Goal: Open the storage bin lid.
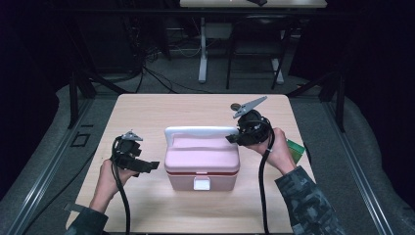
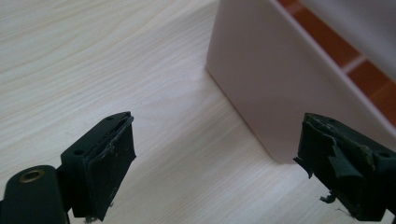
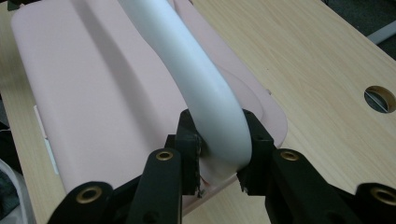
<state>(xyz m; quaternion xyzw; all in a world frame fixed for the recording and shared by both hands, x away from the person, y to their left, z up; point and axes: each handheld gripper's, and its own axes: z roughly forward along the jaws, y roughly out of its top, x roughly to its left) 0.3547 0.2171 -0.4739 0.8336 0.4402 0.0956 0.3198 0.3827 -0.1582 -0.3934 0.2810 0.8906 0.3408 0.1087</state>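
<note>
A pink lidded box [image 1: 201, 161] with a white front latch [image 1: 201, 183] stands in the middle of the wooden table [image 1: 142, 110]. Its white handle [image 1: 200, 131] is swung up over the lid. My right gripper [image 1: 234, 137] is shut on the right end of that white handle [image 3: 212, 95]; in the right gripper view both pads press its sides above the pink lid [image 3: 88, 93]. My left gripper [image 1: 149, 166] is open just left of the box, jaws wide apart. In the left gripper view [image 2: 215, 161] the box's lower corner [image 2: 261, 98] lies ahead, and nothing is between the jaws.
A round cable hole [image 1: 235, 106] sits in the table behind the right gripper, seen again as the hole [image 3: 380, 98]. A green object [image 1: 295, 149] lies under the right hand near the table's right edge. Table legs and cables [image 1: 202, 49] stand beyond the far edge.
</note>
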